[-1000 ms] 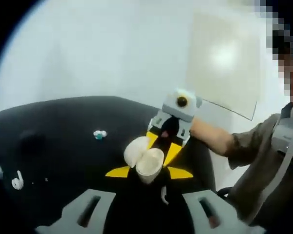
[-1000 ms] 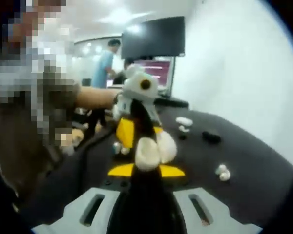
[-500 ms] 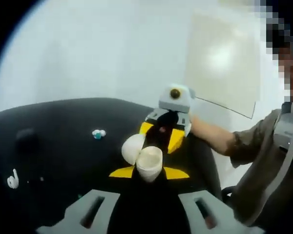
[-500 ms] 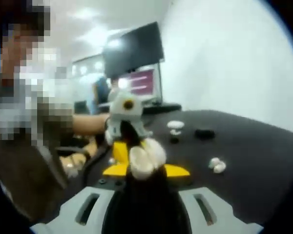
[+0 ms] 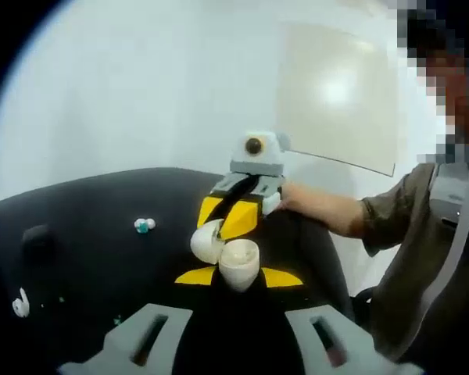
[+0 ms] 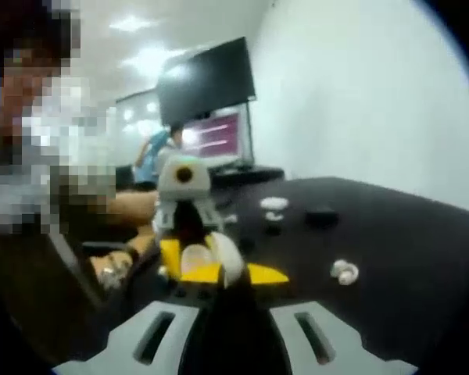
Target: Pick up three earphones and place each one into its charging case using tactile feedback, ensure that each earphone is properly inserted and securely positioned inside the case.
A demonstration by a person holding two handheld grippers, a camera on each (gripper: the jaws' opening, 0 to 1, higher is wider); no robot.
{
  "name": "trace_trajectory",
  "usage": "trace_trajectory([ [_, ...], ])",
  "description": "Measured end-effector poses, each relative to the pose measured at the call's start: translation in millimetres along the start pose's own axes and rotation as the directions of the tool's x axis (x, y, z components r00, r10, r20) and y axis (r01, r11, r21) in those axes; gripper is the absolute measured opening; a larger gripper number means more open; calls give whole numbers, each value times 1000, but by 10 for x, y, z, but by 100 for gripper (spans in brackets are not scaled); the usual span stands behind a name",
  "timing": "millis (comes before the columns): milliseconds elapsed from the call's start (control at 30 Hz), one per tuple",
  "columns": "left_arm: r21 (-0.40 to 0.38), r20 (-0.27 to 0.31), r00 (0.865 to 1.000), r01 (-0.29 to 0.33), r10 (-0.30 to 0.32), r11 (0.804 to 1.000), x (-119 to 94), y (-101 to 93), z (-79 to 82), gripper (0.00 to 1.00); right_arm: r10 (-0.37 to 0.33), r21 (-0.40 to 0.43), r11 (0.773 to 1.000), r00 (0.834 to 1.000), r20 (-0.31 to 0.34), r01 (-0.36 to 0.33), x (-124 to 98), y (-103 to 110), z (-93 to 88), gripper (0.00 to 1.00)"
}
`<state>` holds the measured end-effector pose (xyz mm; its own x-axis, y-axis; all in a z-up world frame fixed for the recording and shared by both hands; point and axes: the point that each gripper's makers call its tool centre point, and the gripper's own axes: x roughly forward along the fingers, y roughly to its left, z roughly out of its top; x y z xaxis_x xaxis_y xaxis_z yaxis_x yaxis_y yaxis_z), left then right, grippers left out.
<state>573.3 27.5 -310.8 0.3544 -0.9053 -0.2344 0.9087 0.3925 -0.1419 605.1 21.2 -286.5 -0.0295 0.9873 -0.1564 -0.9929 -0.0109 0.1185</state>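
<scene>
My left gripper (image 5: 238, 279) is shut on an open white charging case (image 5: 240, 264), whose lid (image 5: 205, 239) hangs to the left. The right gripper (image 5: 219, 231) comes in from the right, its yellow jaws close together with their tips at the case's opening; whatever is between them is hidden. In the right gripper view the case (image 6: 209, 258) sits just past my right gripper (image 6: 216, 275), with the left gripper (image 6: 189, 238) facing it. A white earphone (image 5: 19, 304) lies on the black table (image 5: 86, 266) at the far left.
A teal-and-white piece (image 5: 143, 225) and a black object (image 5: 36, 234) lie on the table. White earbuds (image 6: 344, 271), a white case (image 6: 273, 203) and a black object (image 6: 321, 211) lie farther off. A person's arm (image 5: 328, 215) reaches in. Screens glow behind.
The right gripper has swung left and its tips have come down onto the case's opening. The case stays in my left gripper. Both views have shifted with the hands.
</scene>
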Motion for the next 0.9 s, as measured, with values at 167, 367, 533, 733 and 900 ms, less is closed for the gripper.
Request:
trace_trajectory([
  [167,26,17,999,-27,27,999,-19,48,23,18,-29,57,998,999,-20,30,-11,-60,-38,12],
  [367,-4,43,999,-26,26,1000,-53,81,64,19,-82,-69,994,996,32,84,-49,-77,96,12],
  [533,-20,29,999,-21,21,1000,-30,68,40,19,-108,-137,984,994,30,111,-18,-38,115,11],
  [733,-18,29,998,-51,52,999,-28,113,46,16,-161,-137,976,984,70,170,-17,-135,200,10],
  [900,-6,20,998,-62,62,998,-25,119,28,15,-186,-169,967,982,44,191,6,-160,142,10],
])
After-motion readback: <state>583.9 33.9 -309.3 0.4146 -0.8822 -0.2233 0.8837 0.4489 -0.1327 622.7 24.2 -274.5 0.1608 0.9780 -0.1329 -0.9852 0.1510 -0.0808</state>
